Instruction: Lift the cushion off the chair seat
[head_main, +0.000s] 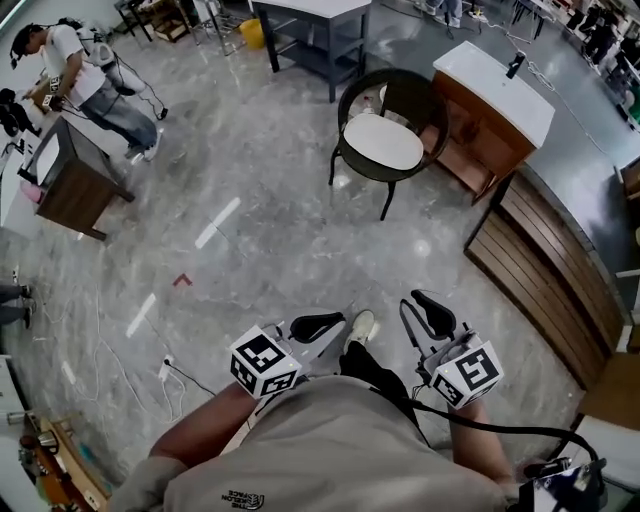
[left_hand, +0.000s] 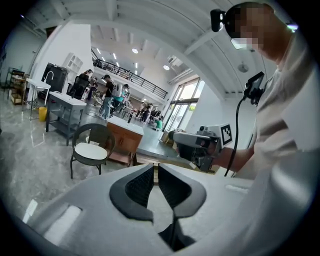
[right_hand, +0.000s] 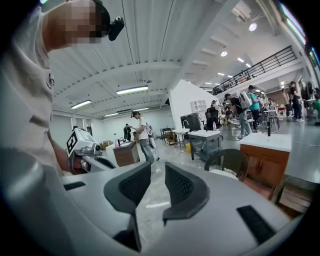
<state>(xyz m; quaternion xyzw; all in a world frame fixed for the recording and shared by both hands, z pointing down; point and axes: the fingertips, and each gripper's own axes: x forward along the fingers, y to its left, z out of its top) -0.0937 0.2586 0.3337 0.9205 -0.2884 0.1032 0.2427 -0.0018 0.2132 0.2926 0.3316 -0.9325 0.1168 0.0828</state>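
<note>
A white round cushion (head_main: 383, 141) lies on the seat of a black round-backed chair (head_main: 400, 95) at the far side of the marble floor. In the left gripper view the cushion (left_hand: 90, 151) shows small and distant; in the right gripper view it (right_hand: 225, 174) peeks out beside that gripper's right jaw. My left gripper (head_main: 318, 325) (left_hand: 156, 167) is shut and empty. My right gripper (head_main: 435, 313) (right_hand: 158, 165) stands open by a narrow gap, with nothing in it. Both are held near my body, well short of the chair.
A wooden cabinet with a white top (head_main: 495, 90) stands right behind the chair, and a slatted wooden platform (head_main: 540, 260) runs along the right. A dark side table (head_main: 75, 175) and a person (head_main: 90, 80) are at the far left. A cable (head_main: 170, 370) crosses the floor.
</note>
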